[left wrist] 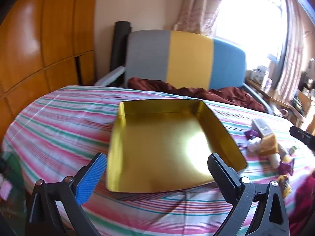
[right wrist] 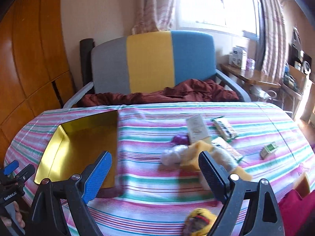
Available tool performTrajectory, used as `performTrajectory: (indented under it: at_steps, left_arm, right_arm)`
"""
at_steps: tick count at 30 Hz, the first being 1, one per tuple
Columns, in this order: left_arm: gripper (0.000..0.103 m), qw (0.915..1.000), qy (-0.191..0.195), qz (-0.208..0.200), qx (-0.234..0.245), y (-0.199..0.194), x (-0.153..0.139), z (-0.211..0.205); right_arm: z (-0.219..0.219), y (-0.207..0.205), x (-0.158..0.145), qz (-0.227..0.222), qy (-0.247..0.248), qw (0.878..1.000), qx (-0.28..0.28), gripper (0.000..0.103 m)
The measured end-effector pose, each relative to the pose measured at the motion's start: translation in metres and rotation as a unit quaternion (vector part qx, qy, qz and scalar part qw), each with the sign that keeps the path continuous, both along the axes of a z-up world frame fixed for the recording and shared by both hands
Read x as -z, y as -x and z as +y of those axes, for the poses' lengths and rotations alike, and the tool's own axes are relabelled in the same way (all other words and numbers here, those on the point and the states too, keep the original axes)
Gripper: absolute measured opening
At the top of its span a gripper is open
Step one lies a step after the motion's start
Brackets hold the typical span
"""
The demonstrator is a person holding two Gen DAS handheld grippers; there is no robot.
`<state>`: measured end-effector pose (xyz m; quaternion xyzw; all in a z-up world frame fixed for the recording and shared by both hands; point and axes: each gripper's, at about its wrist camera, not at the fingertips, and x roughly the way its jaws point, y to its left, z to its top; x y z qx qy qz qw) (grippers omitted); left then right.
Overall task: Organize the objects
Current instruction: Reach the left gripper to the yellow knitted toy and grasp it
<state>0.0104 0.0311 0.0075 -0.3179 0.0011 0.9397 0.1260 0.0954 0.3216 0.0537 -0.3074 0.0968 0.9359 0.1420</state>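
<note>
A: We see a shallow gold tin (left wrist: 163, 147) lying open and empty on a striped cloth (left wrist: 59, 122), which seems to cover a tabletop. It sits directly ahead of our left gripper (left wrist: 157, 179), whose jaws stand wide apart and hold nothing.

B: It is probably placed there to receive the loose items. Those lie to its right in a cluster: a cream packet (right wrist: 196, 127), a yellow wrapped piece (right wrist: 196, 151), a white bundle (right wrist: 173, 156) and a small green box (right wrist: 268, 149).

A: Our right gripper (right wrist: 155, 177) hovers near that cluster, jaws apart too, empty.

B: Nothing stands between cluster and tin but bare cloth. Behind the tabletop, a striped chair (right wrist: 149, 63) holds dark red fabric (right wrist: 177, 94), well clear of us.
</note>
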Motion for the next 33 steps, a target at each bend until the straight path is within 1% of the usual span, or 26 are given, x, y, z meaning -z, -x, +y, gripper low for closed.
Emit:
performTrajectory:
  at_steps: [2, 5, 9, 12, 15, 16, 17, 18, 20, 21, 22, 25, 31, 33]
  left_arm:
    - [0.103, 0.9997, -0.005, -0.006, 0.023, 0.001, 0.0, 0.009]
    - [0.103, 0.998, -0.011, -0.011, 0.06, 0.0, 0.001, 0.026]
    - [0.103, 0.991, -0.029, -0.026, 0.128, -0.003, 0.003, 0.052]
    - [0.103, 0.9824, -0.033, -0.051, 0.177, -0.004, 0.007, 0.078]
    - [0.103, 0.9692, -0.033, -0.08, 0.231, -0.01, 0.012, 0.112]
    - [0.103, 0.9644, -0.031, -0.085, 0.249, -0.013, 0.013, 0.123]
    - [0.103, 0.96, -0.027, -0.09, 0.264, -0.018, 0.015, 0.132]
    - [0.103, 0.9527, -0.021, -0.099, 0.286, -0.023, 0.019, 0.146]
    - [0.103, 0.9432, -0.011, -0.109, 0.314, -0.029, 0.024, 0.165]
    - [0.103, 0.9363, -0.005, -0.113, 0.333, -0.034, 0.027, 0.178]
    - [0.103, 0.9316, -0.001, -0.117, 0.344, -0.034, 0.029, 0.185]
    - [0.103, 0.9166, 0.008, -0.13, 0.378, -0.04, 0.038, 0.211]
    - [0.102, 0.8903, 0.017, -0.154, 0.428, -0.05, 0.058, 0.259]
    - [0.097, 0.8854, 0.023, -0.156, 0.437, -0.054, 0.063, 0.275]
  right_arm:
    - [0.023, -0.011, 0.0, -0.001, 0.014, 1.0, 0.024, 0.091]
    - [0.064, -0.028, 0.003, -0.001, 0.055, 0.996, 0.068, 0.091]
    - [0.115, -0.053, 0.008, 0.013, 0.101, 0.985, 0.138, 0.092]
    - [0.135, -0.065, 0.014, 0.022, 0.121, 0.978, 0.168, 0.092]
    - [0.146, -0.073, 0.024, 0.026, 0.132, 0.973, 0.185, 0.092]
    - [0.148, -0.074, 0.028, 0.025, 0.143, 0.971, 0.188, 0.092]
    - [0.153, -0.074, 0.033, 0.027, 0.162, 0.969, 0.187, 0.092]
    - [0.158, -0.076, 0.038, 0.032, 0.187, 0.964, 0.187, 0.092]
    - [0.165, -0.08, 0.045, 0.037, 0.215, 0.956, 0.196, 0.093]
    - [0.169, -0.083, 0.049, 0.042, 0.231, 0.951, 0.2, 0.093]
    - [0.172, -0.085, 0.051, 0.047, 0.241, 0.948, 0.202, 0.093]
    - [0.173, -0.089, 0.052, 0.065, 0.254, 0.944, 0.199, 0.093]
    - [0.175, -0.089, 0.053, 0.074, 0.265, 0.941, 0.194, 0.093]
    - [0.177, -0.09, 0.055, 0.076, 0.271, 0.939, 0.196, 0.093]
